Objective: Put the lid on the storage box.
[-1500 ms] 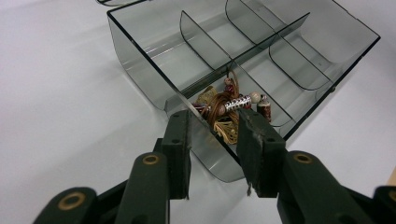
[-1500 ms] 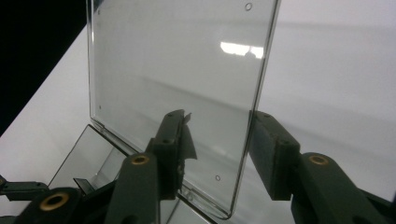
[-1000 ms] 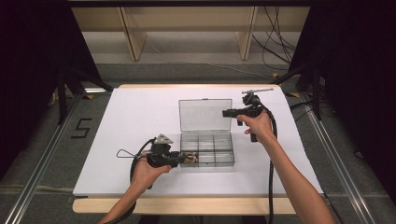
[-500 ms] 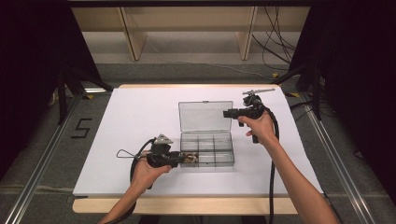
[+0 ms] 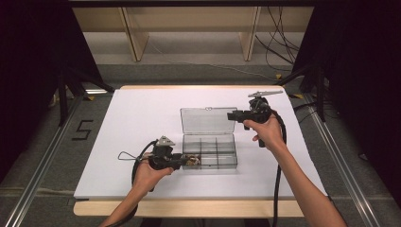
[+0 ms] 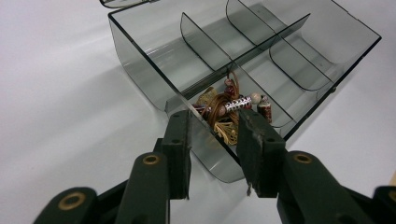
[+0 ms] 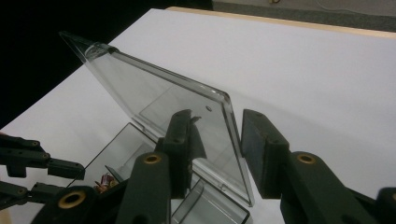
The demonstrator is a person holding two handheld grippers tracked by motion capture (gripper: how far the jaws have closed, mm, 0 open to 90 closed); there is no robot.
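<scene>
You are working over a clear smoky-grey plastic compartment box (image 5: pixel 209 150) that is lying near the middle of the white-covered bench (image 5: pixel 142 118), with its transparent hinged lid (image 5: pixel 208 119) standing up from the far edge.

Your left gripper (image 5: pixel 187 161) is resting low at the box's near-left corner. In the left gripper view its jaws are sitting partly apart and straddling the corner wall (image 6: pixel 205 135) of the box: one jaw is outside the wall, the other is over the corner compartment. You are not pressing on the wall from what can be seen, so the jaws are reading as open around it. Just beyond them, inside that compartment, a tangle of brown cord with red, white and silver beads (image 6: pixel 229 109) is lying in a heap. The curved grey dividers (image 6: pixel 205 46) are standing between this compartment and the others.

Your right gripper (image 5: pixel 231 116) is hovering at the lid's right edge. In the right gripper view the lid's upper corner (image 7: pixel 219 109) is sitting between its two jaws, which are parted; a gap is showing beside the right-hand jaw, and these jaws have just been opening slightly. The lid is tilting, with its small latch hole (image 7: pixel 208 108) close to the left-hand jaw. Your left gripper is showing at that view's lower left, well apart from these jaws.
</scene>
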